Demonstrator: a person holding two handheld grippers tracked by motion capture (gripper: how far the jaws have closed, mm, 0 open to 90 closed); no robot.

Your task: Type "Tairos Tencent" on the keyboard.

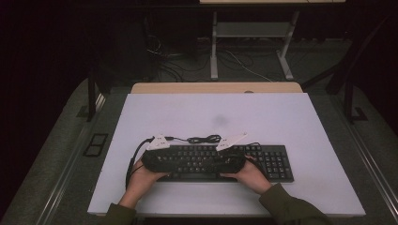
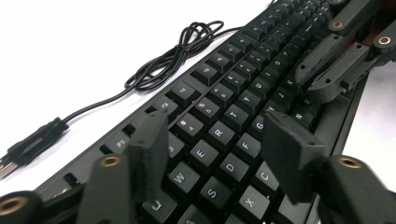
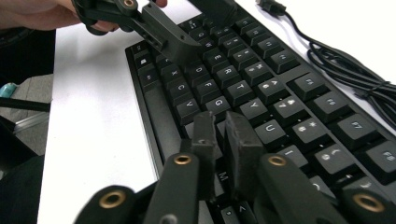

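Nearly closed right tongs (image 3: 223,140) over black keyboard (image 3: 280,88)

The board (image 1: 300,122) is bare across its far half and down both side edges, so a gripper could pass freely there. The keyboard (image 1: 274,161) lies along the near half, right of centre, and blocks that stretch. Its coiled cable (image 1: 204,139) lies just beyond the keyboard's far edge, trailing to a plug (image 2: 32,142) on the board. Both grippers crowd the keyboard's left half: the left gripper (image 2: 215,144) holds its jaws wide above the keys, and the right gripper (image 3: 219,140), jaws almost together, faces it closely. A bare strip runs between keyboard and near edge, partly taken by the hands (image 1: 251,176).
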